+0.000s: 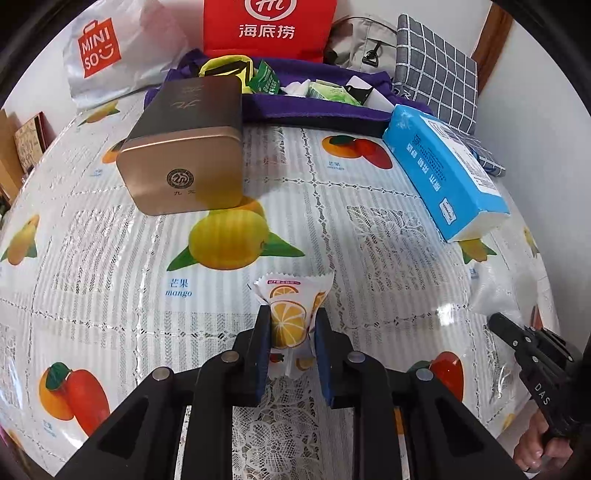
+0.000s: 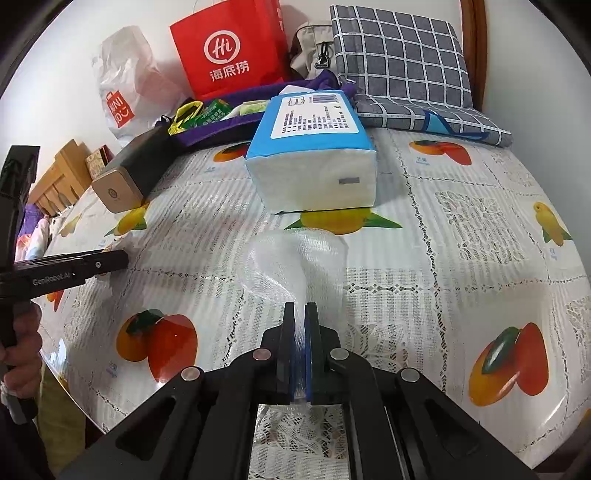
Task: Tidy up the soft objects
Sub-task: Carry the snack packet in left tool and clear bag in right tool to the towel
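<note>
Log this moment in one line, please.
left gripper: shut on orange-print snack packet | right gripper: shut on clear plastic bag | tissue pack: on table, untouched

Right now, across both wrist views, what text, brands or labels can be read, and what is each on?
"MINISO": white plastic bag.
"Hi" and "海底捞": red paper bag.
"芒果 mango": tablecloth.
"DAS": right gripper.
"GeniRobot.AI": left gripper.
Blue tissue pack: print too small to read.
Gold tin: emblem and characters too blurred.
Orange-slice candy wrapper: top strip unreadable.
</note>
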The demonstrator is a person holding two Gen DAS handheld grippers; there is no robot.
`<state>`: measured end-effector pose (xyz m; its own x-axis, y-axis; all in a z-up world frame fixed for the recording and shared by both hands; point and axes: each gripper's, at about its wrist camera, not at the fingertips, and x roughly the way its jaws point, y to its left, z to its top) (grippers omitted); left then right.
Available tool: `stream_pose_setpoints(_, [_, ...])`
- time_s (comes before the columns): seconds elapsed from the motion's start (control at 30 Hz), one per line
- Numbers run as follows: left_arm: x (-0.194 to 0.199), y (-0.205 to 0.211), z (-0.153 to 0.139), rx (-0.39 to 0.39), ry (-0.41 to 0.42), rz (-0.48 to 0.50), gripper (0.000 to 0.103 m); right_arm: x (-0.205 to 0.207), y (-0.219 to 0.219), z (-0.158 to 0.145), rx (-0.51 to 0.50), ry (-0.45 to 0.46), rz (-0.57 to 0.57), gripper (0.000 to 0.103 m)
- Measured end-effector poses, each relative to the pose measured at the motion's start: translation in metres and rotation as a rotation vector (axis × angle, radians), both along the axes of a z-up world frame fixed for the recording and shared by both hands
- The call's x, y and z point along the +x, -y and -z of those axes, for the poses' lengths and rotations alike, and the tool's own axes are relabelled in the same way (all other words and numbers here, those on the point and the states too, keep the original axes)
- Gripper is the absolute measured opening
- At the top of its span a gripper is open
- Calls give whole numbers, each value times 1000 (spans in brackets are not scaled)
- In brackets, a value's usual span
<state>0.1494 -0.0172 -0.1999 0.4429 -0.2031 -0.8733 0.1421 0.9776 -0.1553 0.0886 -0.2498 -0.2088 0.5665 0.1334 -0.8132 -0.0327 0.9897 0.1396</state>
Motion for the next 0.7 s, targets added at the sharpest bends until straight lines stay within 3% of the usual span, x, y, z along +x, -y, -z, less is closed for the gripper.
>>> stream_pose_setpoints(0.47, [1,-14,-2,-61,-36,-11,21,10,-17,-23,-33,4,-11,3])
stream_pose_setpoints(0.7, [2,-26,-19,-81,-8,-33,21,16,-22,-43,-33,32,-25,3])
